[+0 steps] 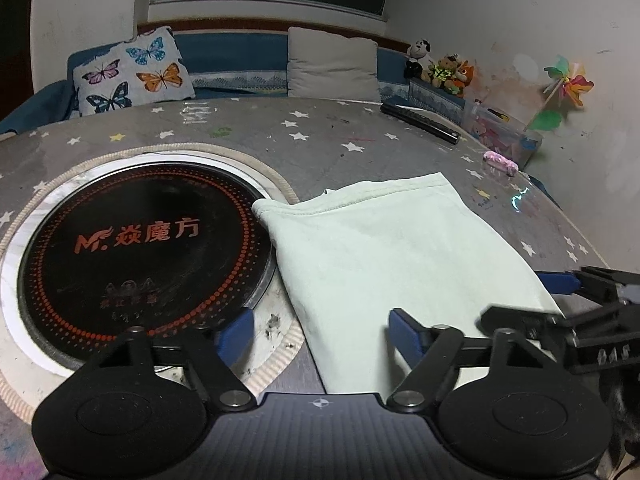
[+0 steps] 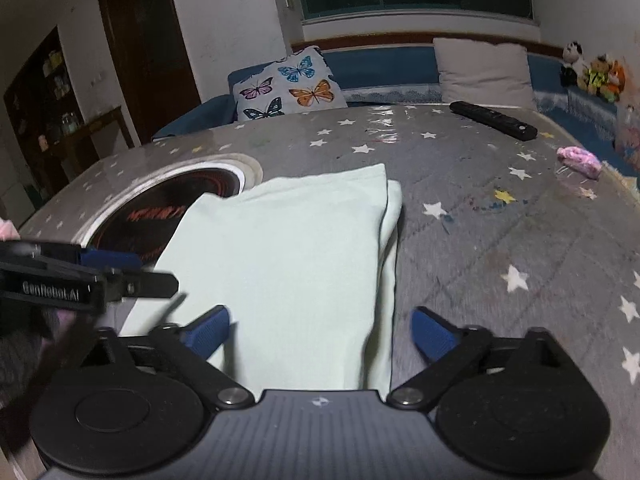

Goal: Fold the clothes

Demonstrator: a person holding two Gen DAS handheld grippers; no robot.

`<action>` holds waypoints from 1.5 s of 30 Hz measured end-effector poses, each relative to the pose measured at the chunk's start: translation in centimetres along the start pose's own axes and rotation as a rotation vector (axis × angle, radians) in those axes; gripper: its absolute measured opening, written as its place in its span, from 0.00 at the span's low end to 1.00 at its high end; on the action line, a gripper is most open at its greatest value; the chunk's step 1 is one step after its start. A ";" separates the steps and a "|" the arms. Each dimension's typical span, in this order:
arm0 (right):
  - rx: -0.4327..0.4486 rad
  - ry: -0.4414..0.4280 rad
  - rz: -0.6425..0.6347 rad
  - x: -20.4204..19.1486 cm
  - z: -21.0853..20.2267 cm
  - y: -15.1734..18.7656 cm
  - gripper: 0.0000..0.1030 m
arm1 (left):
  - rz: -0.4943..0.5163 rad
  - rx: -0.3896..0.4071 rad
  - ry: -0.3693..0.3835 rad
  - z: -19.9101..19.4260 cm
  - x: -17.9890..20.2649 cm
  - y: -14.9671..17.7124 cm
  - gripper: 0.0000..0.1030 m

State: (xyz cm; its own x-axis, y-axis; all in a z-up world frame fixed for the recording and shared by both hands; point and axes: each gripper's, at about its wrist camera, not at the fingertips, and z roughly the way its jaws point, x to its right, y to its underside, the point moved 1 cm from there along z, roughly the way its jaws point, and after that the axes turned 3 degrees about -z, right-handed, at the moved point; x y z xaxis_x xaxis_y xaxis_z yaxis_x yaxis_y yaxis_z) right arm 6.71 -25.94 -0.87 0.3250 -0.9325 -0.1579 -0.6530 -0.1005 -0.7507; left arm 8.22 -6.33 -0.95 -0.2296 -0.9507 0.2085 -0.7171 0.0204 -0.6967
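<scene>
your left tool is spread wide with nothing between its pads, low over the near edge of the folded pale green garment. your right tool is spread too, straddling that garment's near right edge. it lies flat on the starred worktop, overlapping the round black cooktop.

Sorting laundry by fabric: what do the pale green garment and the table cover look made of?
Pale green garment: soft matte knit, probably cotton jersey, judging by its stitched hem. Table cover: star-printed quilted cloth, apparently under glossy clear plastic, given the reflections.
</scene>
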 end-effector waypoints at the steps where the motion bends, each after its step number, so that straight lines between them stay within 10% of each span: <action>1: -0.005 -0.009 0.012 0.2 0.3 -0.3 0.88 | -0.003 -0.005 0.003 0.2 -0.1 -0.1 0.64; 14: -0.016 -0.064 0.076 1.0 1.1 -1.5 0.43 | -0.015 -0.008 0.026 1.0 -0.2 -0.9 0.41; 27: 0.019 -0.097 0.250 3.2 1.3 -1.2 0.44 | -0.041 -0.004 0.032 1.3 -0.5 -1.4 0.41; 34: 0.043 -0.126 0.314 3.3 0.9 -0.8 0.19 | -0.075 -0.008 0.065 1.3 -1.0 -1.8 0.10; 45: 0.089 -0.083 0.344 3.5 -3.4 1.5 0.16 | -0.028 -0.020 0.145 0.5 1.6 -0.8 0.08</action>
State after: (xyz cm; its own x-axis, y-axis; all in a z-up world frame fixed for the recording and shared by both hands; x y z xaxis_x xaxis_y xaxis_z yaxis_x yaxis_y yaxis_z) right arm 4.53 -30.52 -0.34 0.1540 -0.8746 -0.4597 -0.6728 0.2480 -0.6971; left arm 8.74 -8.03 -0.37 -0.3011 -0.8964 0.3252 -0.7370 0.0024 -0.6759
